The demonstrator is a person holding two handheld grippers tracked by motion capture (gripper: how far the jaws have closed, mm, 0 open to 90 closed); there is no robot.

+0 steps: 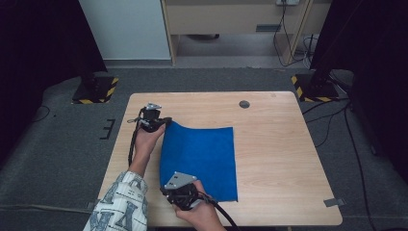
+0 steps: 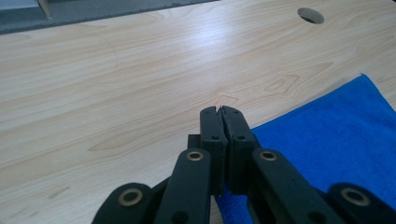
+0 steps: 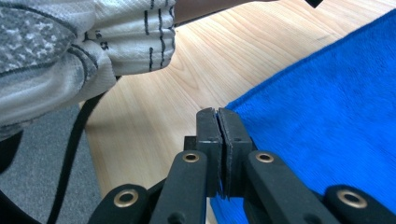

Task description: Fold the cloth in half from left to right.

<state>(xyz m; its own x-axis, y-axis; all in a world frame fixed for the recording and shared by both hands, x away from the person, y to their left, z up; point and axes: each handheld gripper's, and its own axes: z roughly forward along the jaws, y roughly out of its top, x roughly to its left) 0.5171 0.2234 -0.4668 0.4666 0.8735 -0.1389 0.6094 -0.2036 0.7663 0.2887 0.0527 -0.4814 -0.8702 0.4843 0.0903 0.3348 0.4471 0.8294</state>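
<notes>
On the left of the high view, the person's patterned sleeve point(image 1: 120, 202) comes in from the bottom edge, and the forearm reaches forward to the left claw point(image 1: 165, 121), which sits at the far left corner of the blue cloth point(image 1: 204, 161). In the left gripper view its jaws are pressed together, and the cloth's edge runs in under and between them, so this claw is clamped on that corner. The corner looks lifted slightly off the wood there, with the cloth's left edge curling upward.

The cloth itself lies on the light wooden tabletop point(image 1: 279, 159), a little left of the middle and toward the near edge. Its right portion rests flat, while its left border bows up between the two claws.

The right claw point(image 1: 166, 192) is at the near left corner of the cloth, close to the tabletop's front edge, with the person's right hand point(image 1: 202, 214) wrapped around its body and a cable trailing off the bottom. In the right gripper view its jaws are likewise pressed tight, with the blue fabric caught between them at the corner; the sleeve and a dark cable show beyond.

Farther right, a small round hole point(image 1: 244, 104) sits in the tabletop near its far edge, well apart from the cloth.
</notes>
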